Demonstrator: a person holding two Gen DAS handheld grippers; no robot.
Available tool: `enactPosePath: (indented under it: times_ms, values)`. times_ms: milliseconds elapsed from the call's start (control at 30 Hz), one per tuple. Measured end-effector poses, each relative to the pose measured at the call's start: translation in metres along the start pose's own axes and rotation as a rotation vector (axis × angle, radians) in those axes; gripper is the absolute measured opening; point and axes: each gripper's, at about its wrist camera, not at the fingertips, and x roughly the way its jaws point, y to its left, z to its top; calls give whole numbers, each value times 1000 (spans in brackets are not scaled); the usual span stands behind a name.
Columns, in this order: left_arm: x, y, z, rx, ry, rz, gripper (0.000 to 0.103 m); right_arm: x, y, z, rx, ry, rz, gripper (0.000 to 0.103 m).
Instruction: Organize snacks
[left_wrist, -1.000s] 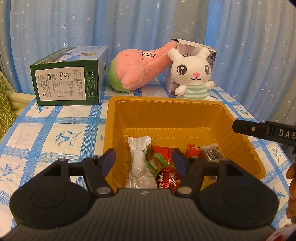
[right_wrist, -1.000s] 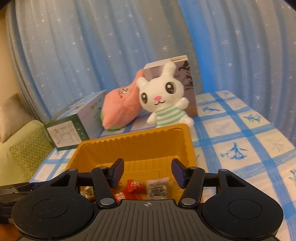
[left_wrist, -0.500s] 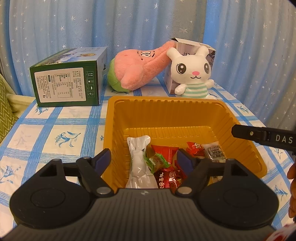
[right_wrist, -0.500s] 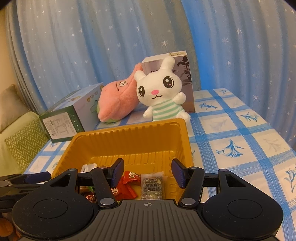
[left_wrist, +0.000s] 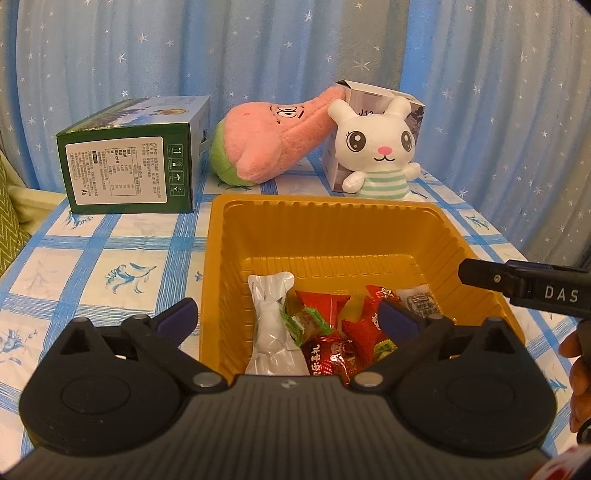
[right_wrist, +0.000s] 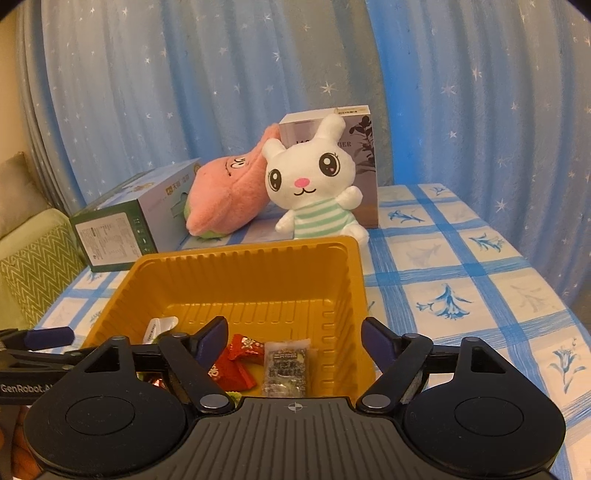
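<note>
Your left gripper and right gripper have just been opening – both empty, snacks lying in the yellow tray beneath.

Snacks all sit in the near end of the yellow tray. There's a white packet, red wrapped candies, and a small clear grey pack

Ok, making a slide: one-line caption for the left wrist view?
Open left gripper poised over a yellow plastic tray of wrapped snacks on a blue-checked tablecloth.
</note>
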Motion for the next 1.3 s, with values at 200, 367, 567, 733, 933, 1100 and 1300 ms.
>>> enactPosePath:
  times_ms: [200,367,567,733,933,1100,1300]
  values:
    - [-1,5,-2,3,3,6,103,-1,-4,-2,-10,21,-17,82]
    - [-6,7,-5,0,11,24,103,-7,-5,-3,-10,28,-37,82]
    - [-24,5,-7,-12,13,15,103,-20,-5,-10,-15,34,-42,83]
    - [-41,1,-12,-15,21,18,103,-40,-2,-16,-7,28,-36,83]
    - [-69,-7,-26,-32,24,17,103,-70,6,-28,-11,28,-30,83]
    - [-97,-17,-47,-33,42,13,103,-96,13,-45,-22,40,-39,83]
    - [-132,-26,-71,-41,32,39,103,-134,22,-70,-40,34,-47,83]
